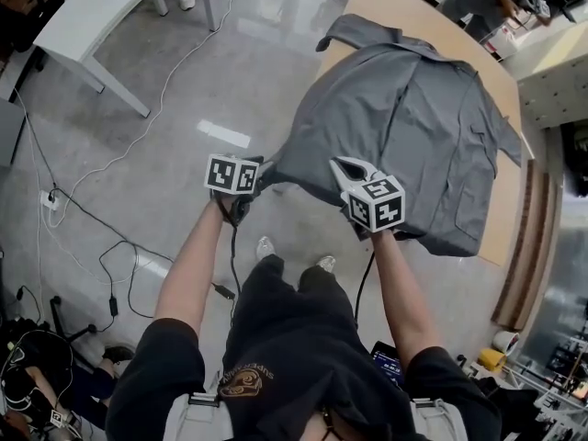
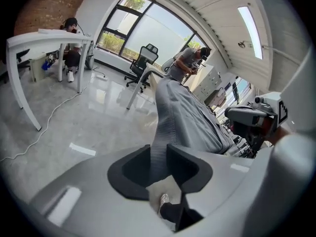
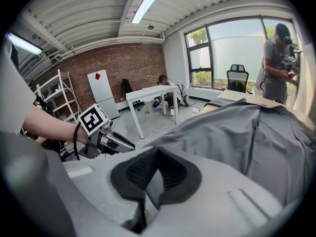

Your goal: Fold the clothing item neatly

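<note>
Shirt (image 1: 413,127), grey and short-sleeved, lies spread on a wooden bench (image 1: 386,3) in the upper right of the head view. Its collar points toward the top of the frame. Its hem is nearest the person and droops over the bench's near edge at the centre of the frame. The shirt's long axis therefore runs from the centre of the frame up and away toward the collar.

Both tongs meet that hem side by side. The left tongs (image 1: 253,180) are at the hem's left corner, which hangs clear of the bench. Their jaws stand partly apart, and a narrow band of the cloth runs up through the gap. The pads do not look clamped on it.

The right tongs (image 1: 347,171) sit further along the hem, just right of centre. Their jaws are closed, apparently pinching the cloth edge, and the shirt rises beyond them.

Neither hand is clearly nearer, since both are at the same edge. The fold likely turns on carrying this hem up the frame toward the collar. The left corner probably needs pinching first.
</note>
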